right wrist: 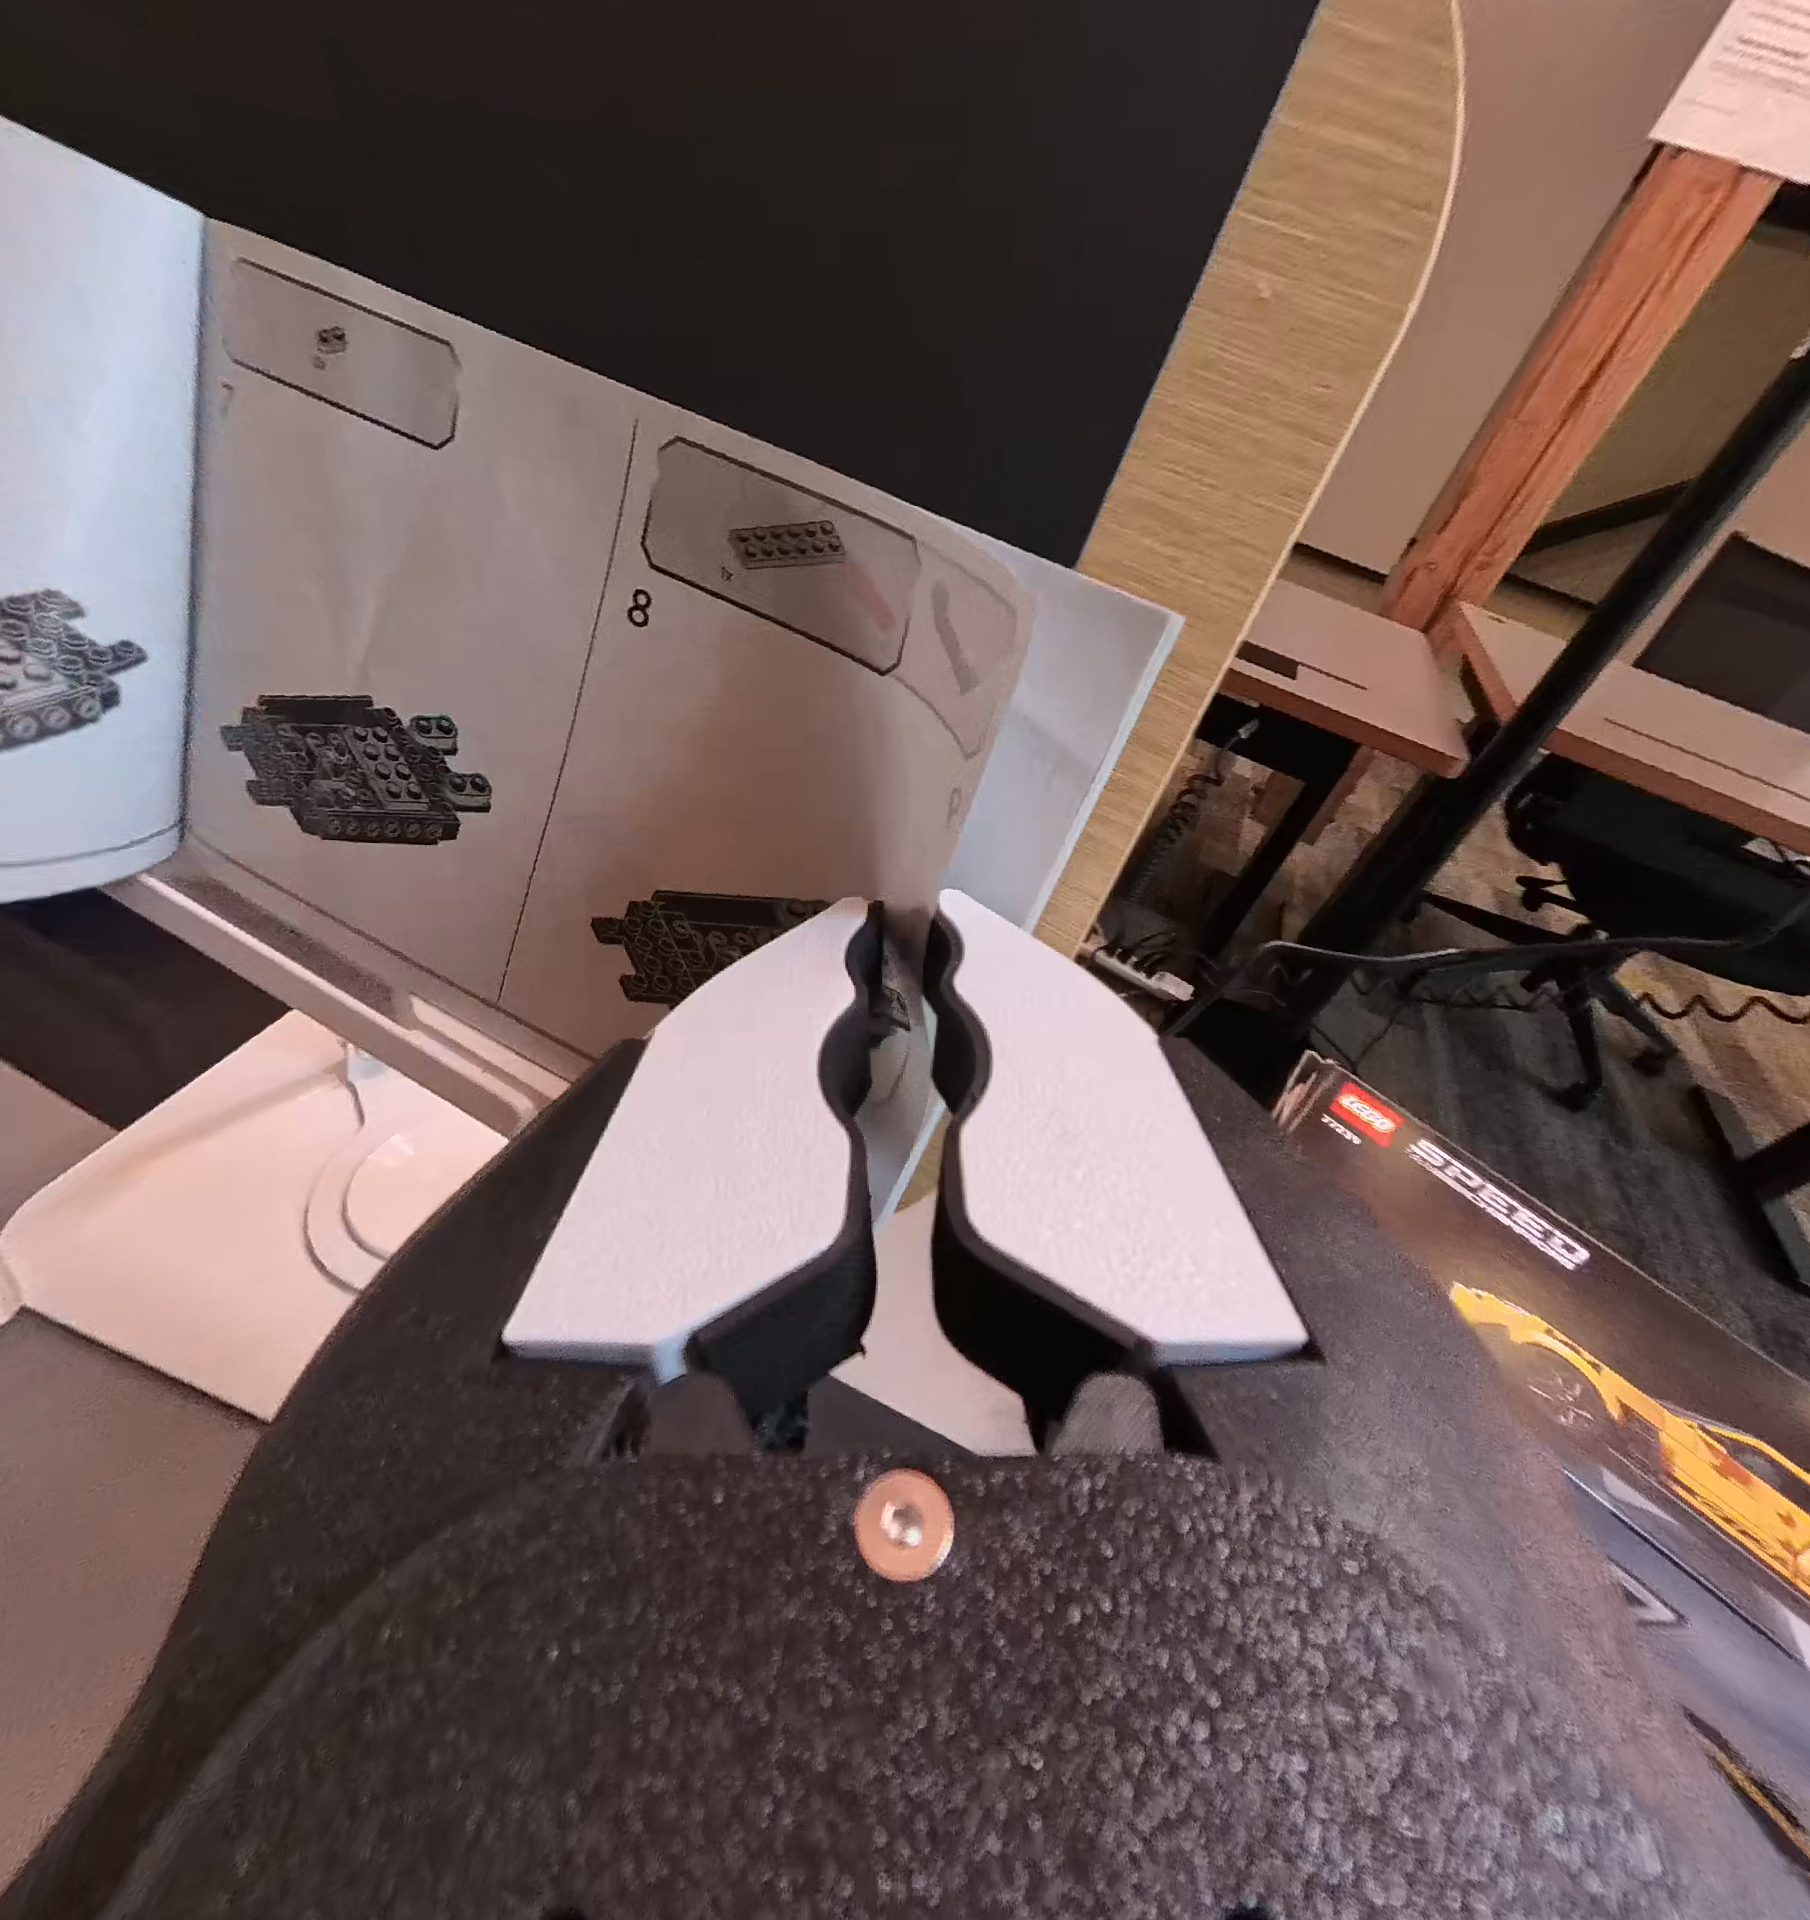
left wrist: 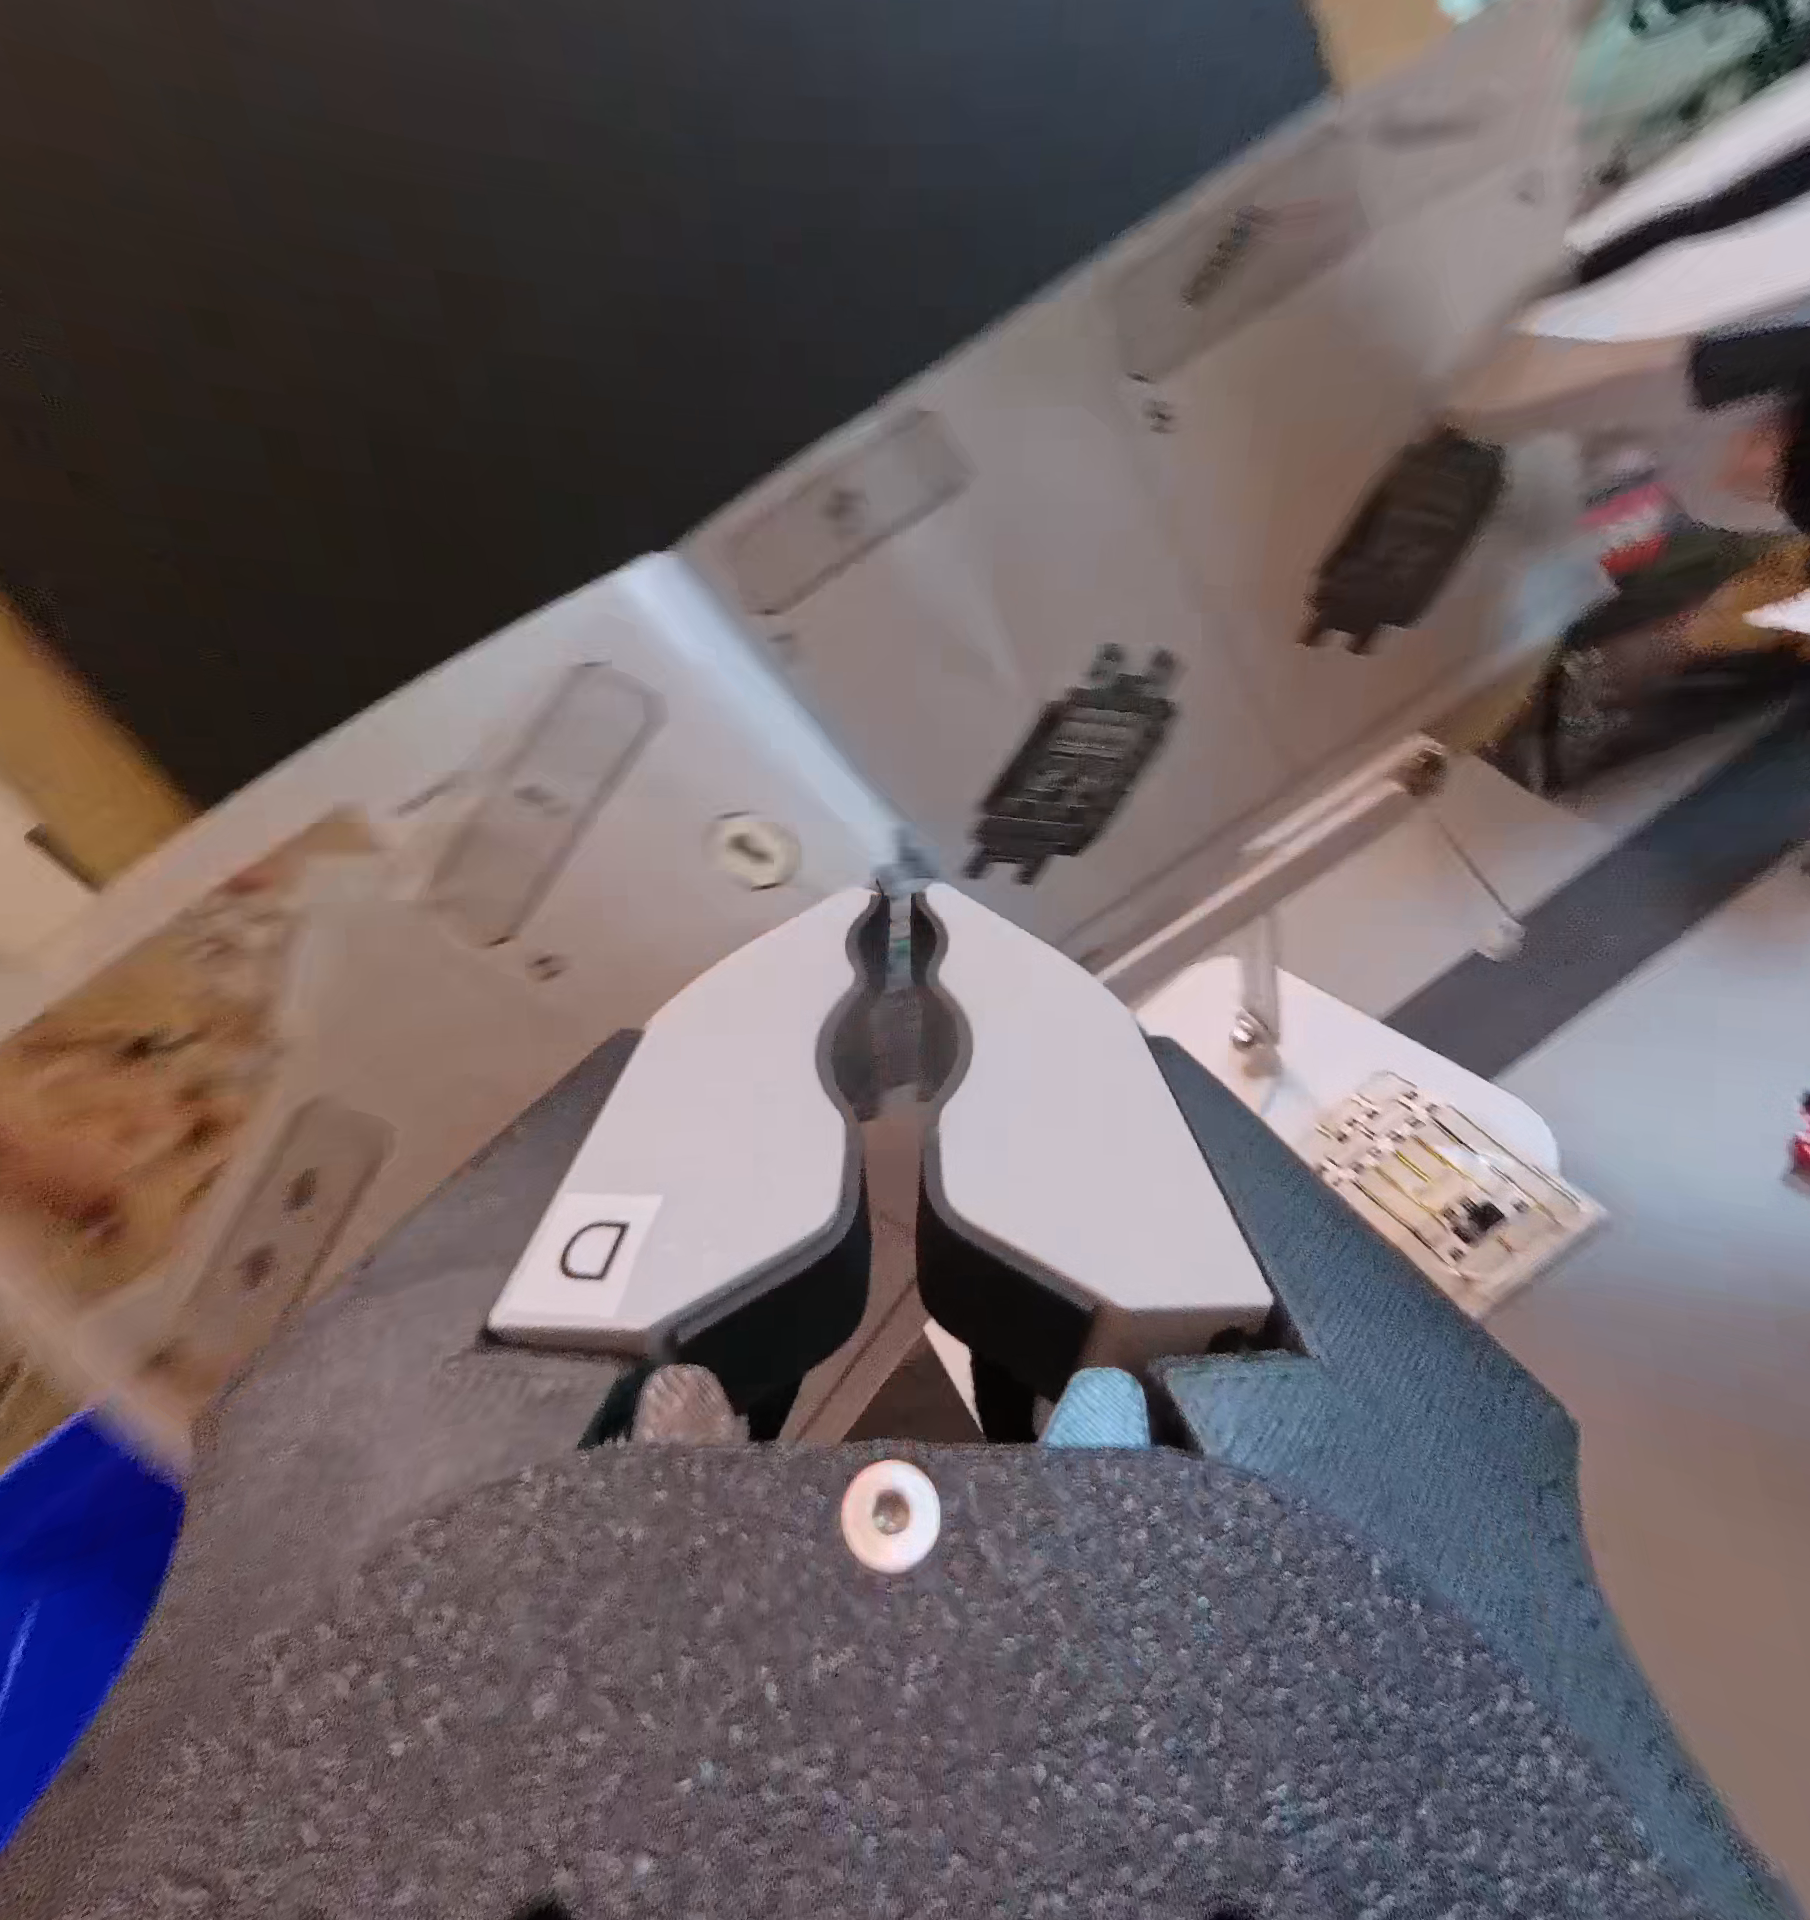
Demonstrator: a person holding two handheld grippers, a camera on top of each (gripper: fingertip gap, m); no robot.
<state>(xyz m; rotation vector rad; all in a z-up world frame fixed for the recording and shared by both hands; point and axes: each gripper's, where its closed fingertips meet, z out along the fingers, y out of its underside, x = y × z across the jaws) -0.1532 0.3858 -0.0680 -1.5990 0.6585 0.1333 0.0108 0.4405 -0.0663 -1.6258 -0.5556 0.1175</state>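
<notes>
Left claw (left wrist: 899, 914) is pinching the white printed instruction booklet (left wrist: 984, 499) at its centre fold; right claw (right wrist: 906, 925) is gripping its page edge, black-and-yellow cardboard box (right wrist: 1607, 1382) just beside.

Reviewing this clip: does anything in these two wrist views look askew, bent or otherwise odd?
Yes. The instruction booklet stands propped upright, and its right-hand page curls forward, away from the sheets behind, with its lower edge between the right gripper's fingers. The left wrist view is tilted and motion-blurred, so detail there is unreliable.
</notes>
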